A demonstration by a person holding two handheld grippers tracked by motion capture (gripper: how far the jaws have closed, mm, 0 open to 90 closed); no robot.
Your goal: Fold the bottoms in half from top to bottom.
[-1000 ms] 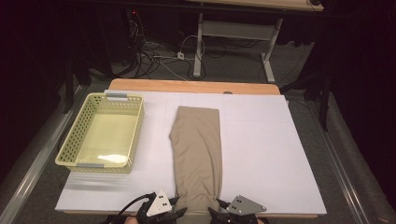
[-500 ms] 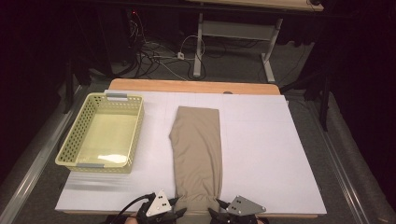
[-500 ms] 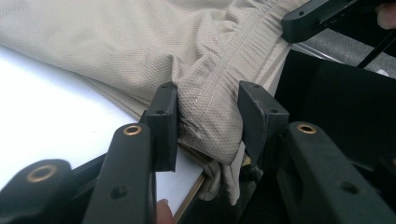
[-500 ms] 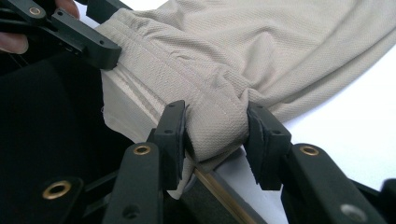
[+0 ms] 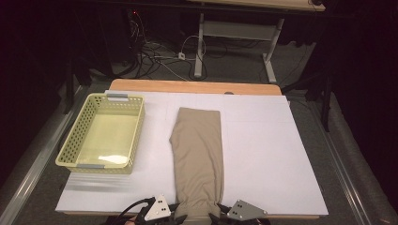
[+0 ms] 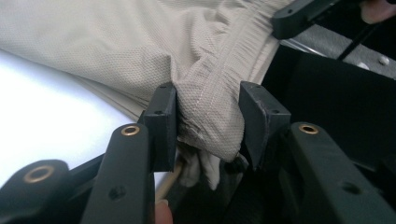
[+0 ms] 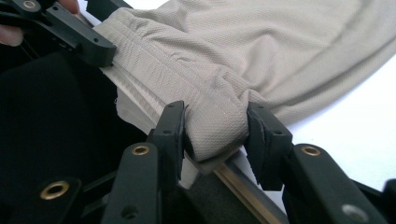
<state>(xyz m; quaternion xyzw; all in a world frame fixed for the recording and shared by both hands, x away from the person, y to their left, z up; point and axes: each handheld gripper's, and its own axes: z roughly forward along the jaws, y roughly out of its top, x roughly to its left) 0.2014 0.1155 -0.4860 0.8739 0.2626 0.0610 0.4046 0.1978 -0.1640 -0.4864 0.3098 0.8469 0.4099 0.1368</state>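
Note:
Folded tan trousers (image 5: 199,154) lie lengthwise on the white board (image 5: 267,154), with their waistband at the near edge. My left gripper (image 5: 180,218) is at the waistband's left corner. In the left gripper view its pads (image 6: 163,121) press on a bunched fold of the tan fabric (image 6: 210,112). My right gripper (image 5: 217,218) is at the right corner. The right gripper view has its pads (image 7: 264,140) closed on a thick fold of the waistband (image 7: 215,126). The near end of the trousers hangs slightly over the board's edge.
A pale yellow-green plastic basket (image 5: 101,165) stands on the left of the board with nothing in it. The board's right half is bare. A wooden tabletop edge (image 5: 192,86) shows behind it, with cables and desk legs on the floor beyond.

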